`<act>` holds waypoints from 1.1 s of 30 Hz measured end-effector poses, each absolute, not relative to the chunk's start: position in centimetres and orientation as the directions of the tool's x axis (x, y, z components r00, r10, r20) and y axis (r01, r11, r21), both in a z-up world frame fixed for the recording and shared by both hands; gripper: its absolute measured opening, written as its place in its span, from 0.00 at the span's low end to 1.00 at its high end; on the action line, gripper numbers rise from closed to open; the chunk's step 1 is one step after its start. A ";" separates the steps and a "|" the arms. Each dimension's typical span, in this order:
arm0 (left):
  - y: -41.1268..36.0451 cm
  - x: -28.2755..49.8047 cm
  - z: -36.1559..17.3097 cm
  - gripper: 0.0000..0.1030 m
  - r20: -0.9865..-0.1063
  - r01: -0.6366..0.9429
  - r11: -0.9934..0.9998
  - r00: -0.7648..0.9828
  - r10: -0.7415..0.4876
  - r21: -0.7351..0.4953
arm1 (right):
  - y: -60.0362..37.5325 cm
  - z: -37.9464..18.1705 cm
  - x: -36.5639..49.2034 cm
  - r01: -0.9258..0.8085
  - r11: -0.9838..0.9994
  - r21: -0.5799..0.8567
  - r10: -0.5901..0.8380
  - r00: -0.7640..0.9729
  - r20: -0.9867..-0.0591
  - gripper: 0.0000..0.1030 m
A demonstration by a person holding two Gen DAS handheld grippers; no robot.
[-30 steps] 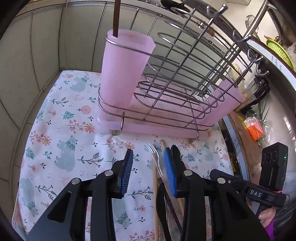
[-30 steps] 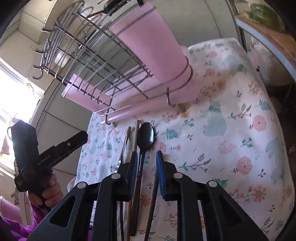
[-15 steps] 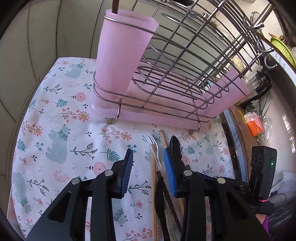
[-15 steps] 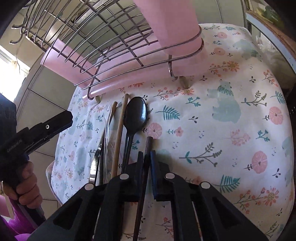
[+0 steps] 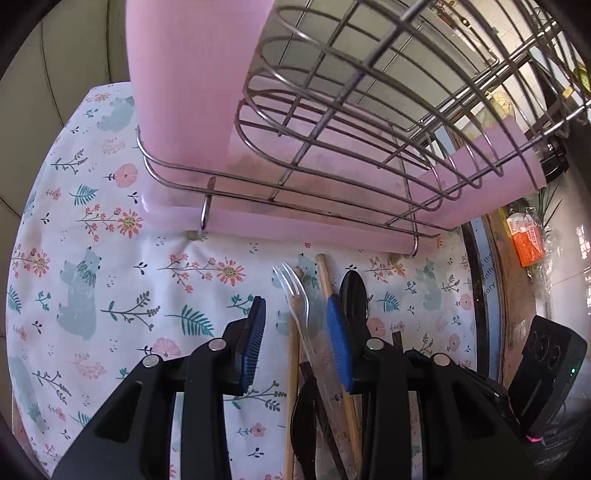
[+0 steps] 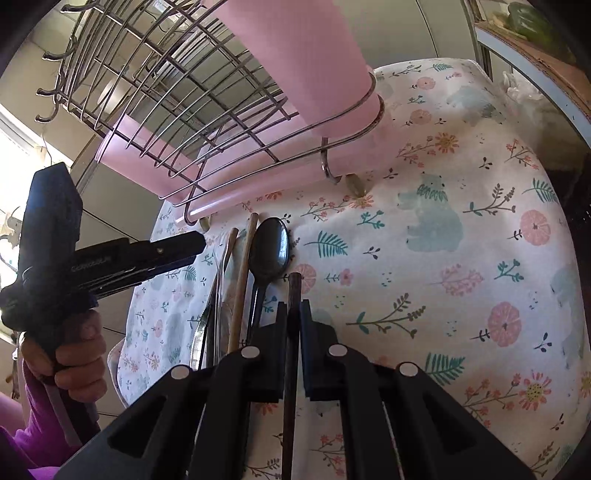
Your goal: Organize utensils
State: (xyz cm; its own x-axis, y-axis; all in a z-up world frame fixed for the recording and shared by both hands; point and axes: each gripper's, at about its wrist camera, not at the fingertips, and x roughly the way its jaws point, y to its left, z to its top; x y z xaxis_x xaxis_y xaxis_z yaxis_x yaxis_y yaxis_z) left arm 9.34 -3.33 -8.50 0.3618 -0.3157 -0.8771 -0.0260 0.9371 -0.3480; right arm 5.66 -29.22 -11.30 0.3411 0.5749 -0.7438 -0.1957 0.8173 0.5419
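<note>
Right wrist view: my right gripper has just clamped down on the dark chopstick near the tablecloth's front edge. Left gripper gapes empty over the clear fork. Black spoon and wooden chopsticks wait unsorted before the rack.

Floral bear-print cloth spread beneath the tool; orange packet far right of it; green item on shelf, upper right
</note>
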 end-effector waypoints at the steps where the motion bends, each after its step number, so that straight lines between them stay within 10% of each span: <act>1: -3.5 9.8 -8.8 0.33 -0.882 -0.033 0.939 0.356 -0.308 -0.341 | -29.3 -11.4 5.7 -0.194 0.815 0.545 0.577 0.339 -0.743 0.06; 8: -5.2 11.7 -10.2 0.33 -0.894 -0.030 0.948 0.343 -0.289 -0.318 | -29.6 -11.9 6.0 -0.179 0.809 0.560 0.585 0.331 -0.740 0.06; 19: -5.0 11.2 -10.3 0.03 -0.883 -0.029 0.948 0.374 -0.285 -0.318 | -29.8 -12.0 5.8 -0.176 0.810 0.560 0.585 0.327 -0.742 0.06; 33: -2.5 8.0 -5.3 0.02 -0.779 0.028 0.903 0.495 -0.385 -0.429 | -29.6 -9.5 4.8 -0.224 0.789 0.572 0.609 0.412 -0.678 0.06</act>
